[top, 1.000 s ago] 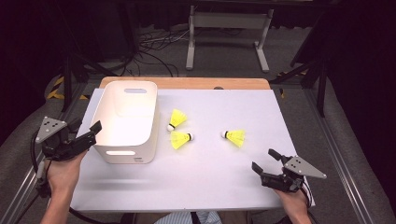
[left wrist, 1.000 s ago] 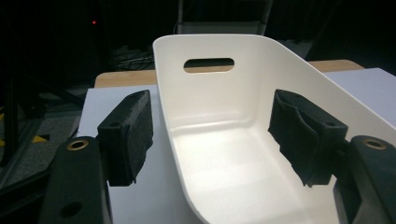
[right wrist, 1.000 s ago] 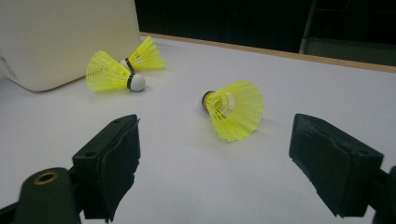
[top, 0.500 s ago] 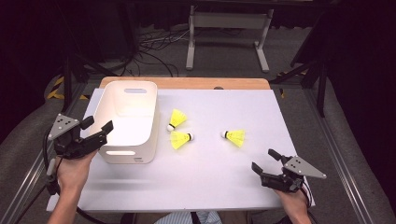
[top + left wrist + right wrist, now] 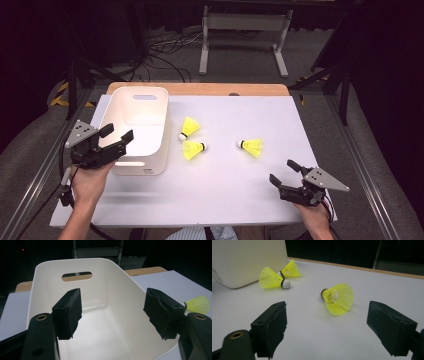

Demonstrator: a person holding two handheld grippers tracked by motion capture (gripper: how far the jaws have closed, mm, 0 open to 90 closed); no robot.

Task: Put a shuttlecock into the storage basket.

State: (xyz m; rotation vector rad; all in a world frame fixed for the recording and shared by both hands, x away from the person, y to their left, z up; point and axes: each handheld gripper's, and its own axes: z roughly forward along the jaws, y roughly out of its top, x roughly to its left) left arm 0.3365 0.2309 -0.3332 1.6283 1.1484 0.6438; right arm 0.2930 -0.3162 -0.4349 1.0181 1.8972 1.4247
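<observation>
Left gripper [image 5: 116, 136]: jaws wide apart, empty, over the bin's [image 5: 159, 120] near end.
Right gripper [image 5: 286, 172]: released, near the lone shuttlecock [image 5: 252, 147].
Bin: holds nothing.
Other shuttlecocks [image 5: 192, 140]: just beside bin.

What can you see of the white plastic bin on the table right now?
The white plastic bin looks like smooth glossy plastic: a rectangular tub with rounded corners and a slot handle cut in its far wall. It stands upright at the table's left side, nothing visible inside. The open left gripper hovers over its near end, not touching.
</observation>
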